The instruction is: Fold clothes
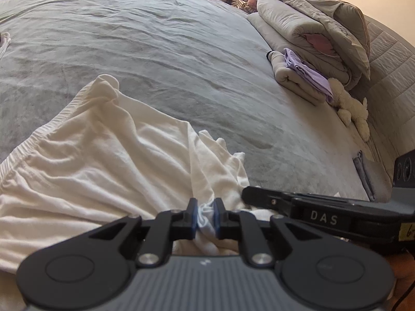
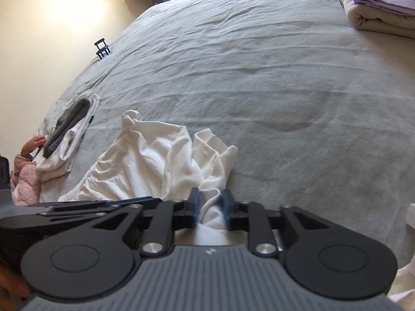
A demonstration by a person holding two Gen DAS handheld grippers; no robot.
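Grey bed cover [image 1: 155, 39], plush toy [image 1: 350, 106], rolled duvet [image 1: 298, 26].

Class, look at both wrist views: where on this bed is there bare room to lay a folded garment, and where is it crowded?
Free: the wide grey bedspread between the white garment and the folded blanket. Crowded: the headboard side with quilts and plush toy; the folded stack near the wall.

You've got a big bed [image 1: 155, 39] with a wrinkly grey cover. Lying on it: the crumpled white garment [image 1: 85, 160] up front, a folded pile with a dark grey piece on top [image 2: 64, 140] off to one side, a rolled beige blanket topped with lilac cloth [image 1: 301, 77], a fluffy cream toy [image 1: 352, 108], and bulky folded bedding [image 1: 311, 20].
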